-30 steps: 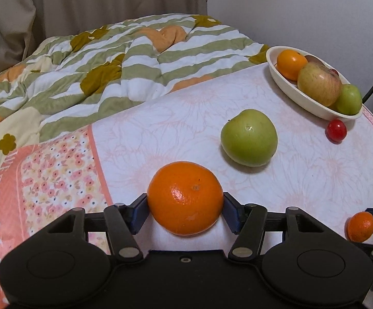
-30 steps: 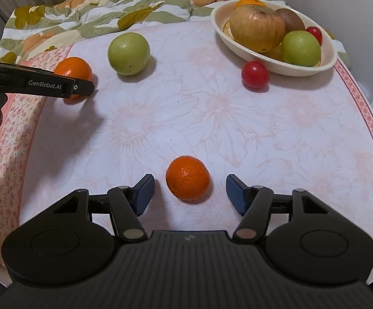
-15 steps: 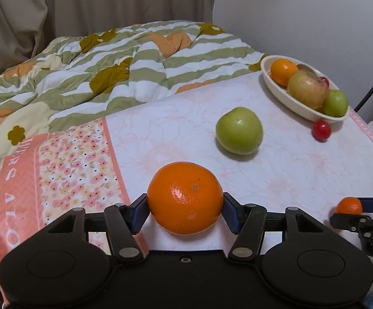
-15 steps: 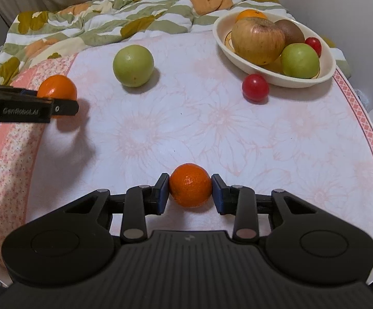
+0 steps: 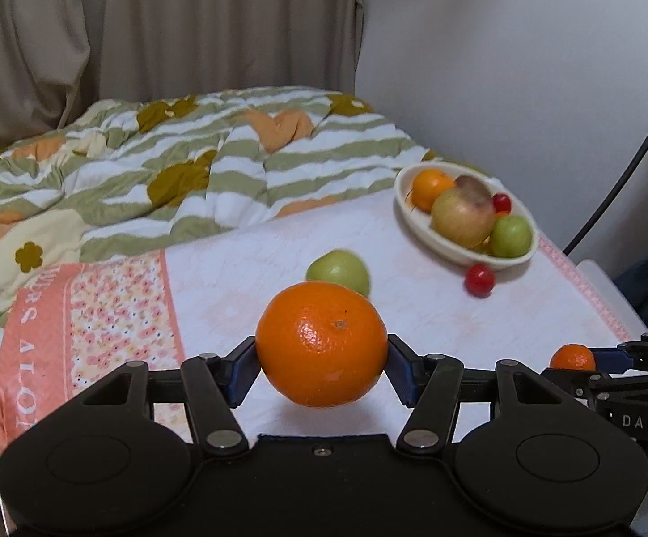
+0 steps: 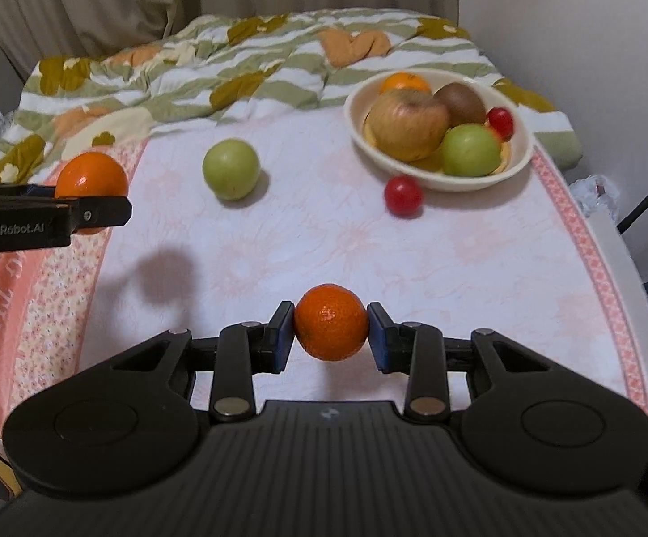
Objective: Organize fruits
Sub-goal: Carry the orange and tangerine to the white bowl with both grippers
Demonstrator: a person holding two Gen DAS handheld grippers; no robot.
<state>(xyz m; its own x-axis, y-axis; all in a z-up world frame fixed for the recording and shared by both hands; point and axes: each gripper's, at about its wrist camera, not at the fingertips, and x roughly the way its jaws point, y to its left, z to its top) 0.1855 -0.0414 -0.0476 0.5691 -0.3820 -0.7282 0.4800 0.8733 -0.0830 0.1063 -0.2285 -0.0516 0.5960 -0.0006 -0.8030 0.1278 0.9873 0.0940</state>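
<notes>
My left gripper (image 5: 321,364) is shut on a large orange (image 5: 321,343) and holds it above the table; it also shows in the right wrist view (image 6: 91,185). My right gripper (image 6: 330,335) is shut on a small mandarin (image 6: 330,329) lifted off the cloth; the mandarin also shows in the left wrist view (image 5: 572,358). A cream bowl (image 6: 518,159) at the back right holds an apple (image 6: 406,123), a green fruit (image 6: 471,150), a kiwi, an orange and a small red fruit. A green apple (image 6: 230,169) and a red fruit (image 6: 403,196) lie on the table.
The table has a pale floral cloth (image 6: 306,241) with a pink patterned border at left and right. A striped green quilt (image 6: 243,58) lies behind it. A wall and a dark cable (image 5: 614,188) are to the right.
The right gripper closed on the mandarin and lifted it. The left gripper rose and pulled back with the orange, so the table looks farther away.
</notes>
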